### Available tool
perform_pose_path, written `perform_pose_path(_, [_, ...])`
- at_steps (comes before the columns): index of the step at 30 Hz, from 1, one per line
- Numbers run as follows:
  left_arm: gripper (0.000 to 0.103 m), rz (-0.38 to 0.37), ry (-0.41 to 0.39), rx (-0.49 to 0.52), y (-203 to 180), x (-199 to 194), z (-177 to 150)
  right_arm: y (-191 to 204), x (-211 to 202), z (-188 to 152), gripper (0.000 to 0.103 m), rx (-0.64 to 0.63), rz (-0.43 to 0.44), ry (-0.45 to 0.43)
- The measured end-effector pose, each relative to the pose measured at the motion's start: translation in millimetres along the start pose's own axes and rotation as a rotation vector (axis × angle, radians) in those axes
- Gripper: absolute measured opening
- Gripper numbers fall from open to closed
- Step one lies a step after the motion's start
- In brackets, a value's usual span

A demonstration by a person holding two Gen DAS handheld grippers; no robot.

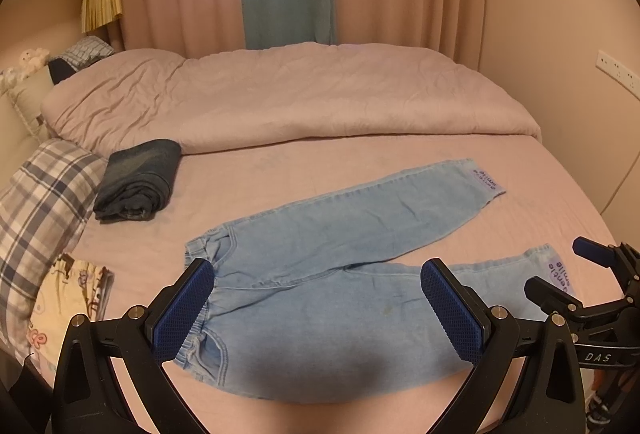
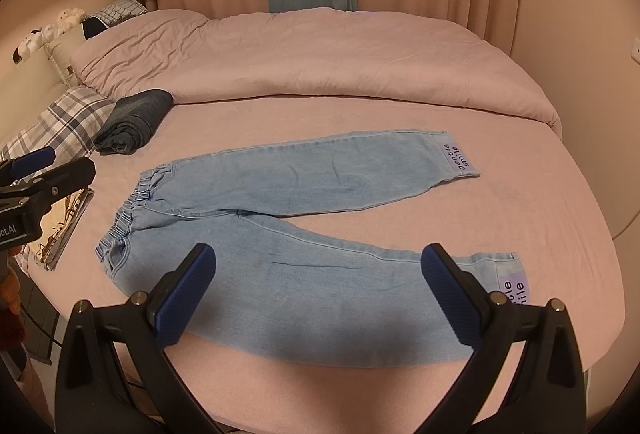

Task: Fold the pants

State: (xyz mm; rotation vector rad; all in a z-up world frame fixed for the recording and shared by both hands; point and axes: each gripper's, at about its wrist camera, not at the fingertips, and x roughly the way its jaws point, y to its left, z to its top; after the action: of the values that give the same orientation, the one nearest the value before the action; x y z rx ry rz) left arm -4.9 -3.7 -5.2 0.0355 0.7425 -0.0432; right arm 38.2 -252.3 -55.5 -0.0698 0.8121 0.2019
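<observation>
Lying flat: one pair of jeans (image 2: 304,234), two tools (image 1: 316,298) (image 2: 320,288) spread above.

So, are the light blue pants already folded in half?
No, the light blue pants lie flat on the bed with both legs spread apart.

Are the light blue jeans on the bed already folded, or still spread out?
Spread out: the light blue jeans lie flat, both legs apart in a V.

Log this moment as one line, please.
phase: pre-grasp | left gripper: open | right gripper: open | light-blue pants: flat, unfolded
</observation>
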Motion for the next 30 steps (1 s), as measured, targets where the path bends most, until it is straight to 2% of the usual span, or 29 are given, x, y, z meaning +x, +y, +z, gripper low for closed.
perform_pose_path(6, [0.103, -0.017, 0.021, -0.006, 4, 8, -3, 0, 3, 1, 0.103, 0.000, 0.001, 0.010])
perform_pose_path(10, [0.103, -0.092, 0.042, -0.020, 15, 22, -9, -1, 11, 1, 0.103, 0.000, 0.003, 0.031])
perform_pose_path(14, [0.103, -0.151, 0.070, -0.049, 46, 45, -21, 2, 27, 1, 0.103, -0.028, 0.054, 0.060])
perform_pose_path(17, [0.103, -0.114, 0.125, -0.078, 84, 75, -33, 10, 42, 2, 0.103, -0.086, 0.118, 0.081])
perform_pose_path(20, [0.103, -0.086, 0.185, -0.133, 125, 105, -46, 24, 71, 5, 0.103, -0.161, 0.179, 0.122])
perform_pose_path(24, [0.103, -0.087, 0.253, -0.209, 170, 143, -56, 39, 116, 15, 0.103, -0.202, 0.232, 0.179])
perform_pose_path(30, [0.103, -0.113, 0.285, -0.271, 214, 193, -44, 73, 200, 51, 0.102, -0.342, 0.234, 0.218])
